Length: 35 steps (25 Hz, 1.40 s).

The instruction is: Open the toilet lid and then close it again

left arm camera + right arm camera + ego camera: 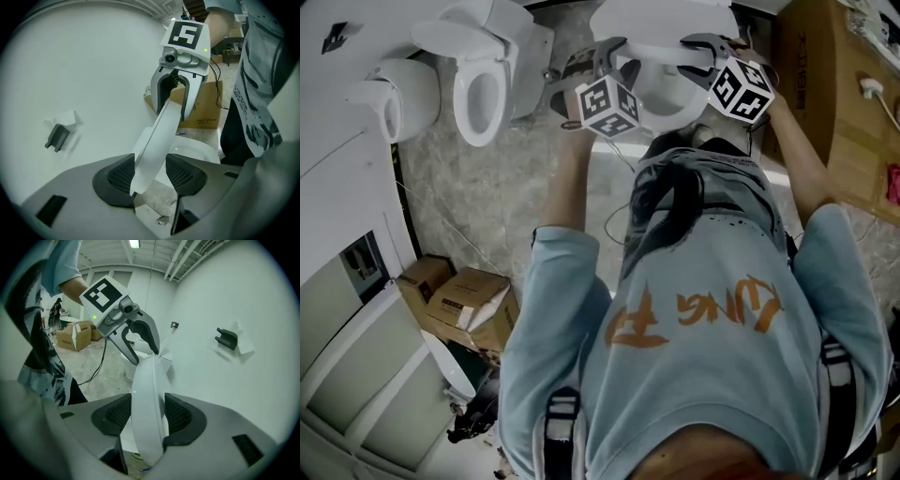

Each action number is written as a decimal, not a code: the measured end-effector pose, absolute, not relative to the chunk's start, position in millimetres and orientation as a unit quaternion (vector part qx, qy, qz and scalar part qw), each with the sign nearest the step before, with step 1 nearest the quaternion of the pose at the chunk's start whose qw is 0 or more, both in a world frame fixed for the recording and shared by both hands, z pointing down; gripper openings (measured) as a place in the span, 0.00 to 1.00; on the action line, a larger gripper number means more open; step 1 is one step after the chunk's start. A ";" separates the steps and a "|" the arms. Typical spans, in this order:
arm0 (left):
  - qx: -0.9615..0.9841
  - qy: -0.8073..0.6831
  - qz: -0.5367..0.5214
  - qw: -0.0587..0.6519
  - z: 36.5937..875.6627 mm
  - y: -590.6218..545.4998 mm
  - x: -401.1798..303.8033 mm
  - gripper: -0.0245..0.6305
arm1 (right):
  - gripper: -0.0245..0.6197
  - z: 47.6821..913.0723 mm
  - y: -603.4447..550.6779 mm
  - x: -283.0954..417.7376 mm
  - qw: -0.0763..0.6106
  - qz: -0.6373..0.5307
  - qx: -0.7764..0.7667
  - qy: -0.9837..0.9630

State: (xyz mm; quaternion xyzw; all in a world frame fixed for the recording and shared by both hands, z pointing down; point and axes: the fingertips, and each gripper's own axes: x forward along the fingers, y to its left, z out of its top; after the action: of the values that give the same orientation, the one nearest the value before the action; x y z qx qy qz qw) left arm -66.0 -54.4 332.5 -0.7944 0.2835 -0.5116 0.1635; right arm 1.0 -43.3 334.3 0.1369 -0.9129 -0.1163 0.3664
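The white toilet lid point(661, 21) stands partly raised over the bowl point(666, 94) at the top of the head view. My left gripper point(598, 54) holds its left edge and my right gripper point(705, 52) its right edge. In the left gripper view the lid's rim point(157, 140) runs between my jaws point(150, 176), both pads against it, and the right gripper point(176, 91) clamps the far end. In the right gripper view the lid point(146, 394) fills the gap between the pads point(147, 416), with the left gripper point(138, 341) on the opposite edge.
A second toilet point(483, 89) and another white fixture point(394, 98) stand to the left. Cardboard boxes point(459, 300) lie on the floor at lower left. A wooden board point(853, 103) is at the right. A black bracket point(226, 338) sticks out of the white wall.
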 end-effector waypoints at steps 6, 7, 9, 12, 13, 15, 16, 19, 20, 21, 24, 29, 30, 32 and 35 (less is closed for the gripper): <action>-0.786 0.269 -0.540 0.136 368.0 -20.4 -69.8 0.38 | 0.43 371.5 -11.0 -5.0 0.373 -0.109 0.090 -0.917; -0.784 0.264 -0.547 0.127 374.5 -11.8 -71.8 0.39 | 0.44 378.1 -2.9 -7.1 0.374 -0.106 0.082 -0.918; -0.780 0.257 -0.559 0.114 386.8 1.1 -74.7 0.39 | 0.45 390.5 9.2 -9.9 0.376 -0.106 0.071 -0.918; -0.772 0.256 -0.571 0.111 403.7 4.4 -77.4 0.40 | 0.46 407.7 12.1 -12.8 0.375 -0.114 0.067 -0.918; -0.769 0.256 -0.575 0.111 411.5 5.8 -77.4 0.40 | 0.46 414.8 13.4 -13.0 0.373 -0.114 0.065 -0.919; -0.763 0.251 -0.586 0.105 436.7 17.8 -75.3 0.40 | 0.46 436.9 24.8 -10.5 0.366 -0.098 0.055 -0.924; -0.759 0.247 -0.594 0.098 453.9 28.4 -73.5 0.40 | 0.45 452.2 34.6 -8.2 0.362 -0.086 0.048 -0.927; -0.752 0.244 -0.606 0.081 489.8 55.3 -68.8 0.39 | 0.45 487.2 60.7 -3.3 0.365 -0.078 0.031 -0.927; -0.753 0.247 -0.606 0.075 491.7 58.8 -69.6 0.39 | 0.45 489.3 64.7 -4.1 0.369 -0.080 0.028 -0.926; -0.753 0.251 -0.604 0.067 491.5 59.9 -72.0 0.39 | 0.45 489.0 66.5 -6.3 0.372 -0.080 0.026 -0.925; -0.752 0.256 -0.606 0.041 501.7 58.7 -78.4 0.38 | 0.42 496.9 66.2 -12.2 0.371 -0.058 0.024 -0.927; -0.736 0.248 -0.629 0.015 541.2 67.3 -74.4 0.37 | 0.41 534.3 75.6 -9.8 0.375 -0.051 0.018 -0.925; -0.735 0.248 -0.631 0.006 548.2 69.2 -77.0 0.37 | 0.41 540.9 76.7 -12.4 0.376 -0.049 0.019 -0.925; -0.734 0.244 -0.634 -0.010 560.5 74.0 -82.8 0.37 | 0.40 551.9 80.0 -17.8 0.380 -0.044 0.018 -0.924; -0.732 0.233 -0.639 -0.024 581.8 81.8 -83.6 0.35 | 0.39 572.3 87.8 -18.5 0.385 -0.039 0.015 -0.922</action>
State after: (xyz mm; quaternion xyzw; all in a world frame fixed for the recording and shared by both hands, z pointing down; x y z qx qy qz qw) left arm -83.6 81.8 581.8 -0.7324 0.2333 -0.6392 -0.0235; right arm -18.5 87.8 572.3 0.0151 -0.9219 -0.0393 0.3851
